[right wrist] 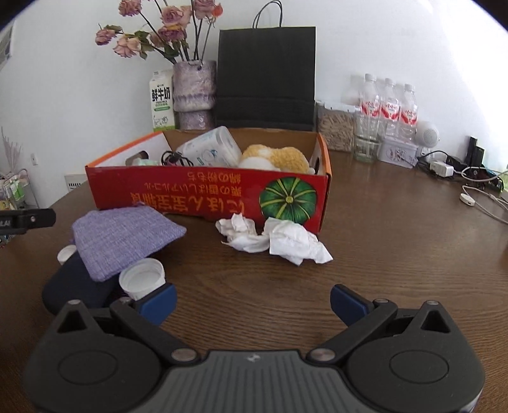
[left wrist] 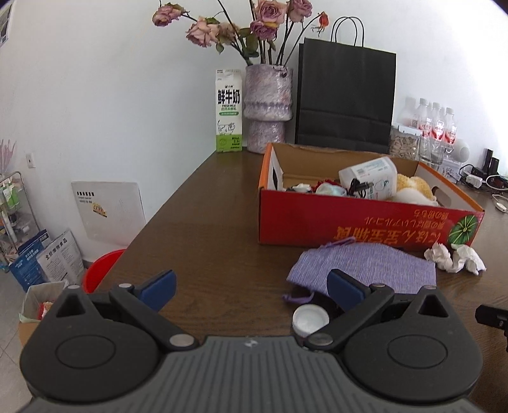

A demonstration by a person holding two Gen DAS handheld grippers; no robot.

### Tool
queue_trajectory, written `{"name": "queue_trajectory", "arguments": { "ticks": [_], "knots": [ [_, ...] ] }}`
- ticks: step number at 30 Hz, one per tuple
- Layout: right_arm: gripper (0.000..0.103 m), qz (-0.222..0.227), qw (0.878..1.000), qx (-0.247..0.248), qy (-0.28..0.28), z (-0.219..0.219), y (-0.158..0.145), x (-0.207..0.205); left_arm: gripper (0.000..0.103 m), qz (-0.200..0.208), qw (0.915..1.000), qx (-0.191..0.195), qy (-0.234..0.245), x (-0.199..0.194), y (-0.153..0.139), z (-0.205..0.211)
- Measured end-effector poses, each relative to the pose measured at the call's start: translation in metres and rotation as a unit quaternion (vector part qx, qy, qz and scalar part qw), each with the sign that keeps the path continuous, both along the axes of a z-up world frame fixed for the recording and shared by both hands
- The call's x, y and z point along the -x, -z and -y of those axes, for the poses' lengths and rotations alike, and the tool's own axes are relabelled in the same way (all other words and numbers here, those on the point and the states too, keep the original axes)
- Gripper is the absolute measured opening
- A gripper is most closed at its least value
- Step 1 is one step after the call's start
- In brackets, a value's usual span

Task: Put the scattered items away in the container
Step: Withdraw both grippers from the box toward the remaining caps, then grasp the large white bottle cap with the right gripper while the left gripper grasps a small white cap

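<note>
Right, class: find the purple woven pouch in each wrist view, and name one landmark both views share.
Left wrist view: purple pouch lies lower right, in front of the red box, just beyond the right fingertip.
Right wrist view: purple pouch lies left of centre, overlapping a dark case.
Shared landmark: the red cardboard box with the green pumpkin picture.

Against my far wall: milk carton (left wrist: 229, 111) | vase (left wrist: 268, 108) of dried roses (left wrist: 241, 22) | black paper bag (left wrist: 346, 98) | water bottles (right wrist: 389, 101) | chargers and cables (right wrist: 460, 173) far right.
</note>
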State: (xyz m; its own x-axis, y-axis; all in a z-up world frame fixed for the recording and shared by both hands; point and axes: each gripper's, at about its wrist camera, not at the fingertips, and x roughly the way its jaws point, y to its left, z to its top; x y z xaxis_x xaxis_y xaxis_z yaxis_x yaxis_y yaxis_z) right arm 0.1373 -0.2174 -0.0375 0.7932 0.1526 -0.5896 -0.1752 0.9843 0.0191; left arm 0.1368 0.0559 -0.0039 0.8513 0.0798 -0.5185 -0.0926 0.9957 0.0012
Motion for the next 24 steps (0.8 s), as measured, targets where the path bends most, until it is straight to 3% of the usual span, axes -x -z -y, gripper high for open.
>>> {"name": "queue_trajectory", "arguments": {
  "ticks": [24],
  "knots": [
    [0.103, -0.025, 0.997, 0.034, -0.071, -0.046, 0.010, -0.006, 0.103, -0.066, 0.9959, -0.027, 0.056, -0.008, 0.031, 0.010]
  ]
}}
